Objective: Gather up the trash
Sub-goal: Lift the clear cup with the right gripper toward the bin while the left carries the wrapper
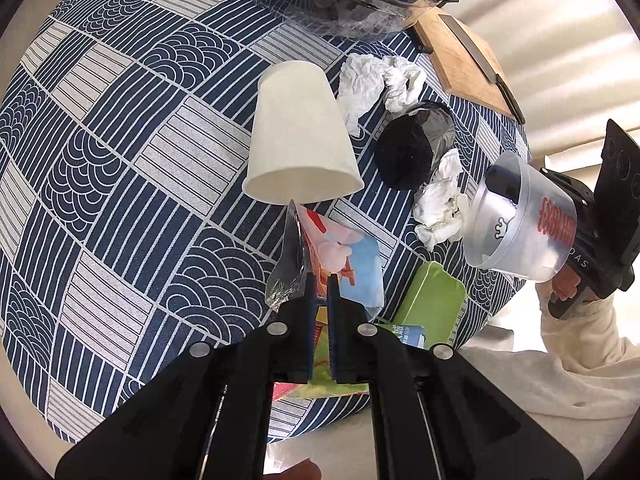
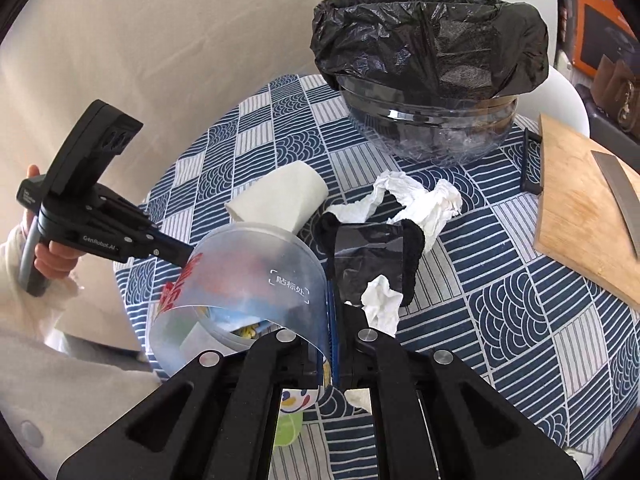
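My left gripper (image 1: 319, 280) is shut on a colourful plastic snack wrapper (image 1: 348, 264) and holds it above the patterned tablecloth. My right gripper (image 2: 334, 312) is shut on the rim of a clear plastic cup (image 2: 240, 280) with red print; the cup also shows in the left wrist view (image 1: 524, 224). A white paper cup (image 1: 300, 136) lies on its side on the table. Crumpled white tissues (image 1: 376, 84) (image 2: 424, 204), a second tissue wad (image 1: 440, 204) and a black wad wrapped in film (image 1: 416, 144) lie near it. The trash bin lined with a black bag (image 2: 432, 44) stands at the far edge.
A wooden cutting board (image 2: 584, 208) with a knife (image 2: 620, 192) lies at the right. A green packet (image 1: 432, 304) lies near the table's front edge. The round table has a blue and white cloth (image 1: 120, 184). The left gripper's body (image 2: 92, 208) is at the left.
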Available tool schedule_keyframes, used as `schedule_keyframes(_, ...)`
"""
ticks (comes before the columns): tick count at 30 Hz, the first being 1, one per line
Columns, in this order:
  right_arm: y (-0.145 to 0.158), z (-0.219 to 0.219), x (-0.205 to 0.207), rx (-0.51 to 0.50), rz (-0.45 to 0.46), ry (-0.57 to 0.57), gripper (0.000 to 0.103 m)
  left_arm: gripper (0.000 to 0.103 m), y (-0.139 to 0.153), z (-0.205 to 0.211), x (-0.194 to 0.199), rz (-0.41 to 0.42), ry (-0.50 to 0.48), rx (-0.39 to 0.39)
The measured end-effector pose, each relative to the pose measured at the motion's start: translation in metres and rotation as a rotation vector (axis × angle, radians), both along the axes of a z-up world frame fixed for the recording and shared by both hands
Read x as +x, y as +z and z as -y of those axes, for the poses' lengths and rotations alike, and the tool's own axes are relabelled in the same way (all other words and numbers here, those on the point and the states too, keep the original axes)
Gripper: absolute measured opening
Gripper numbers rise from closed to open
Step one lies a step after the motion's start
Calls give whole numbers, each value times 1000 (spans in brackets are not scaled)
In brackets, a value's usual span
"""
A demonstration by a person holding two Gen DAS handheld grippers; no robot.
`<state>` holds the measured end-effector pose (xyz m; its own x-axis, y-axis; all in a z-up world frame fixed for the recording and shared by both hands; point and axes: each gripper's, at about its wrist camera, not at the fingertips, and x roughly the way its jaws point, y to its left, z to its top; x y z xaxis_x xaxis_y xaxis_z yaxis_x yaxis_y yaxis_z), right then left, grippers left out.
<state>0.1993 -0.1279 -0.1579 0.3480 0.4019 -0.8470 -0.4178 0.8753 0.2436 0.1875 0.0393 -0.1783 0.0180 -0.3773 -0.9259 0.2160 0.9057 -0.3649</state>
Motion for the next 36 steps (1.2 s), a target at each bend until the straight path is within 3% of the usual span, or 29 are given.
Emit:
schedule_keyframes(2, 1, 2, -4, 1, 4, -9, 2, 46, -5, 1, -3, -11, 17, -1)
schedule_keyframes(5, 2, 6, -10, -6, 4, -22, 2, 48, -12, -2, -5, -41, 42, -43)
schedule_keyframes(11, 5, 17, -25, -35, 4, -63, 3, 48, -27, 5, -2, -68, 25, -54)
schedule_keyframes(13, 7, 22, -30, -49, 5, -76, 2, 44, -31, 8, 0, -83, 25, -67)
schedule_keyframes(15, 8, 27, -34, -56, 6, -93, 3, 15, -37, 11, 3, -104, 22, -70)
schedule_keyframes(17, 9, 32, -39, -62, 5, -110, 3, 7, -40, 12, 6, -114, 26, -63)
schedule_keyframes(27, 13, 47, -50, -50, 22, -163, 3, 3, -16, 8, 6, -47, 26, -35)
schedule_keyframes(36, 20, 47, -47, -2, 63, -158, 3, 3, 33, -9, -11, 96, 37, 48)
